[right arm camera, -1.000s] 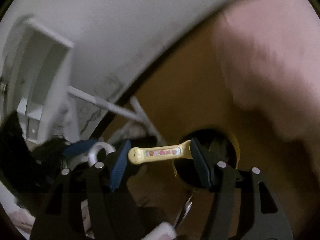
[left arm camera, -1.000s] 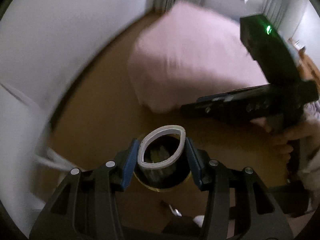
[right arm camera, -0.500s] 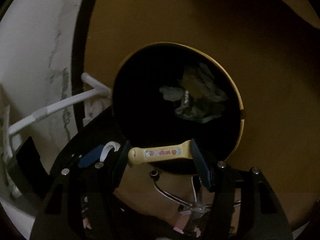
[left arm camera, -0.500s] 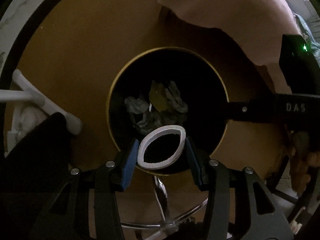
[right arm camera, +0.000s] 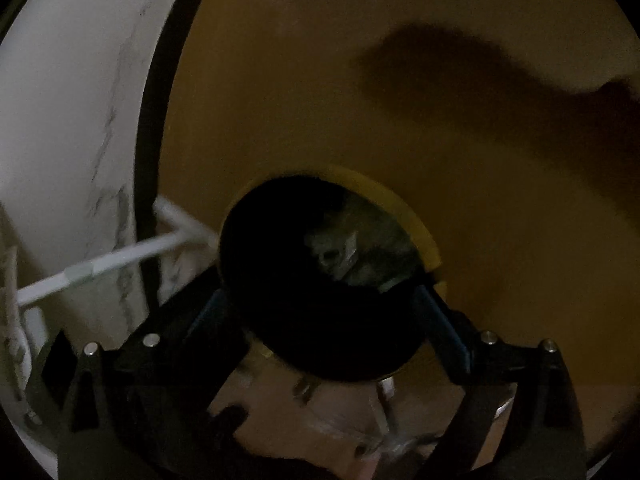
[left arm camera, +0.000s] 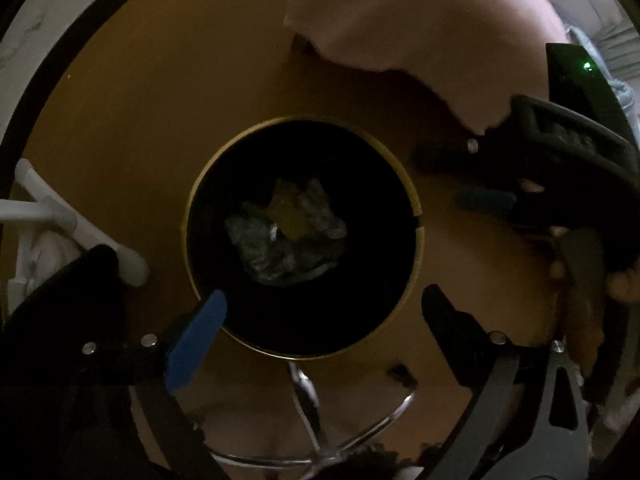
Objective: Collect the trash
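Note:
A round black trash bin with a gold rim (left arm camera: 416,240) stands on the brown floor, seen from above in both wrist views (right arm camera: 430,248). Crumpled trash (left arm camera: 286,232) lies at its bottom and shows in the right wrist view (right arm camera: 360,248) too. My left gripper (left arm camera: 324,316) is open and empty over the bin's near edge. My right gripper (right arm camera: 324,308) is open and empty above the bin; it also shows at the right of the left wrist view (left arm camera: 560,176). The white ring and the yellow wrapper are not in either gripper.
A pink bed cover (left arm camera: 420,12) hangs at the top right. A white rack leg (left arm camera: 80,224) and a white marbled wall (right arm camera: 72,128) are to the left. A chrome chair base (left arm camera: 316,412) lies just below the bin.
Both grippers have opened wide. The white ring has left my left gripper and the yellow wrapper has left my right gripper. The right gripper has shifted aside.

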A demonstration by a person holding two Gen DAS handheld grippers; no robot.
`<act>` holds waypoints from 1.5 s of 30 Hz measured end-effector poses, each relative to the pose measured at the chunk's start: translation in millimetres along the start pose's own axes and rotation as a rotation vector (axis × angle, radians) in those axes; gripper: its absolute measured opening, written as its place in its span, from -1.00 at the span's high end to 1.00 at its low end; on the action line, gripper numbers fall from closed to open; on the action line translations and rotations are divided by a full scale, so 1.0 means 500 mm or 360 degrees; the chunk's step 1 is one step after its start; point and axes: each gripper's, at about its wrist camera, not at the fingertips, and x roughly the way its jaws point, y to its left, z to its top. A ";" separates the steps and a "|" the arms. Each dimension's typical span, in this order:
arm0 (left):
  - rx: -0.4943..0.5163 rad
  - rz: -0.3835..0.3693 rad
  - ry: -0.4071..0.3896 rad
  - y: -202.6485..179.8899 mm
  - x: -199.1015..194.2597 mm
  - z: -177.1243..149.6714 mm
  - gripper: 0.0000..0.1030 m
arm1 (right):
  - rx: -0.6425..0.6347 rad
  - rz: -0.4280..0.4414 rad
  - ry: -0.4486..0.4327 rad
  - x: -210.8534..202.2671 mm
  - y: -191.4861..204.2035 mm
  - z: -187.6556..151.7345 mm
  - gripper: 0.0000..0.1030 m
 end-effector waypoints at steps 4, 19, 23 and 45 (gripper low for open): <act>0.0141 0.0021 -0.0313 -0.069 -0.144 -0.018 -0.85 | -0.0112 -0.0351 -0.0430 -0.167 0.037 0.000 -0.79; -0.0270 0.0920 -0.1818 0.058 -0.848 -0.367 -0.87 | -0.1313 -0.0048 -0.1394 -0.512 0.700 -0.405 -0.87; -0.0671 0.1177 -0.1850 0.205 -0.926 -0.480 -0.87 | -0.1584 0.0027 -0.1572 -0.472 0.869 -0.553 -0.87; -0.1218 0.1430 -0.1629 0.558 -0.923 -0.713 -0.87 | -0.1869 0.0313 -0.1285 -0.216 1.137 -0.768 -0.87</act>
